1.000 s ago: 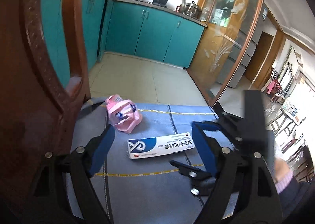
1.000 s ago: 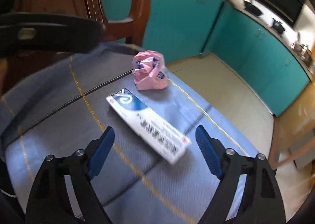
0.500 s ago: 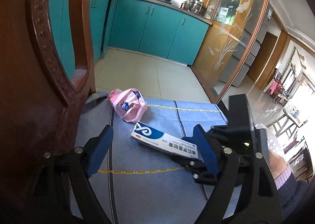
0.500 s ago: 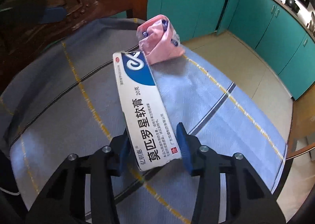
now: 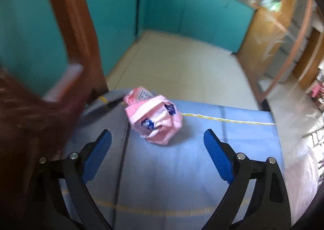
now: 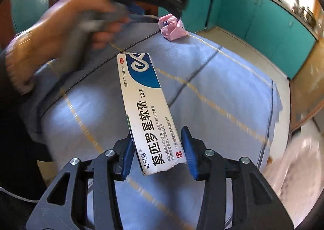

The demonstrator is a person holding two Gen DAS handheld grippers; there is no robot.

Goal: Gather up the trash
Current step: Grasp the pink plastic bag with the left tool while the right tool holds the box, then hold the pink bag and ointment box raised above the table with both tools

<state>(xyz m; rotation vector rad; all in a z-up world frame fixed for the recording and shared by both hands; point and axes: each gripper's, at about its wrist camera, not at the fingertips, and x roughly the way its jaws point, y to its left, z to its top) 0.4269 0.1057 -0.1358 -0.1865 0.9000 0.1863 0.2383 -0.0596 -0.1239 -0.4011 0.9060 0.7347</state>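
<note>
A crumpled pink wrapper (image 5: 155, 117) lies on the blue cloth (image 5: 182, 179) covering the seat, near its far left corner. My left gripper (image 5: 158, 143) is open, its blue pads either side of and just short of the wrapper. My right gripper (image 6: 157, 146) is shut on one end of a white and blue ointment box (image 6: 144, 104), held lifted above the cloth. The wrapper also shows far off in the right wrist view (image 6: 172, 27), with the left gripper's body and the hand above it.
A wooden chair back (image 5: 70, 33) rises at the left. Teal cabinets (image 5: 182, 9) line the far wall beyond a tiled floor (image 5: 182, 68). The cloth's far edge drops off just behind the wrapper.
My right gripper has lifted the ointment box off the cloth and pulled it back. My left gripper has moved forward and left so the pink wrapper sits between its open fingers.
</note>
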